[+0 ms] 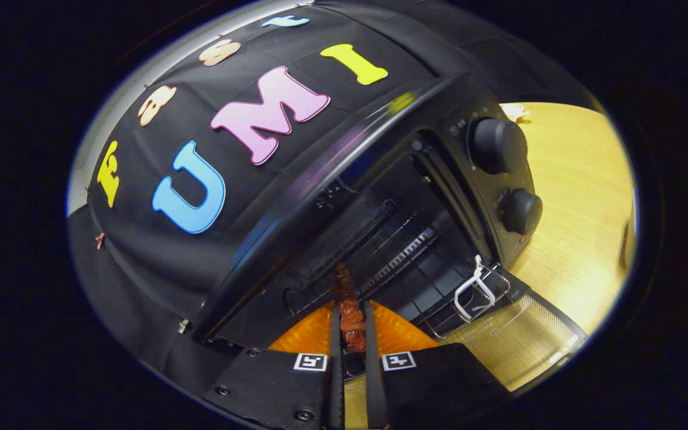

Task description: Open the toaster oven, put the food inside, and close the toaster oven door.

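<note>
tool (351, 334) fingers pinch the food skewer (350, 310) | skewer just outside open toaster oven (380, 239), over its dropped door (517, 340), orange plate (308, 334) beneath | likely light, greasy, soft; grip the stiff stick

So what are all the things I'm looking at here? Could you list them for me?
Toaster oven: one, black, on the table, just ahead of the claw, open.
Door: one, glass, folded down.
Knobs: two, black, on the oven's front panel.
Rack: one, dark wire, inside the oven.
Table: one, light wood, under the oven.
Orange thing: one, ridged, under the fingers; can't tell what it is.
Food: one, reddish-brown piece, between the fingers.
Claw: one, black, shut on the food at the oven's mouth.
</note>
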Tool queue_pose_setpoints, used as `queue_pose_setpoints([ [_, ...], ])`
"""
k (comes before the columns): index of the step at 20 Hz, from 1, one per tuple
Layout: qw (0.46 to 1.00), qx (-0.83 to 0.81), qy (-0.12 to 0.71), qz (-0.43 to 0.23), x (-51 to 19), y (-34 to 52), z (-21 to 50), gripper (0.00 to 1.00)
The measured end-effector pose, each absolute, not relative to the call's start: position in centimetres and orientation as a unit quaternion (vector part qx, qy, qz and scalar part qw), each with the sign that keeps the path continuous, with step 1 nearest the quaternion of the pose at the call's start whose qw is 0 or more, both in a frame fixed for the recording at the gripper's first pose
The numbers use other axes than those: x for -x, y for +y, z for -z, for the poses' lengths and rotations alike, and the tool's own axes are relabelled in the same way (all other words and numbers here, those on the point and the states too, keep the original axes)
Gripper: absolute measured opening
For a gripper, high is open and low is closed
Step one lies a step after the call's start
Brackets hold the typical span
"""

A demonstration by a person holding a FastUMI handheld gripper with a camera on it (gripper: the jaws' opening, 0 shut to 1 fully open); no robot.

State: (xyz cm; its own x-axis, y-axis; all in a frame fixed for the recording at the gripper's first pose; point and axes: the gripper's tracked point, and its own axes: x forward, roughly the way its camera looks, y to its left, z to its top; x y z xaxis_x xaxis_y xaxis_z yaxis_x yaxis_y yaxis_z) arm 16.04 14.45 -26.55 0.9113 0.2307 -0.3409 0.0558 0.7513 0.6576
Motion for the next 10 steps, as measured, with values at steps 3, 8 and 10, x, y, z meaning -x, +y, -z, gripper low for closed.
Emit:
queue_pose_setpoints([
  [3, 0.919, -0.332, 0.211, -0.041, -16.0, 13.9, 26.6, 0.33],
  [8, 0.923, -0.307, 0.22, -0.069, -14.4, 14.3, 25.8, 0.85],
  [10, 0.937, -0.262, 0.217, -0.084, -13.2, 14.5, 25.1, 0.98],
])
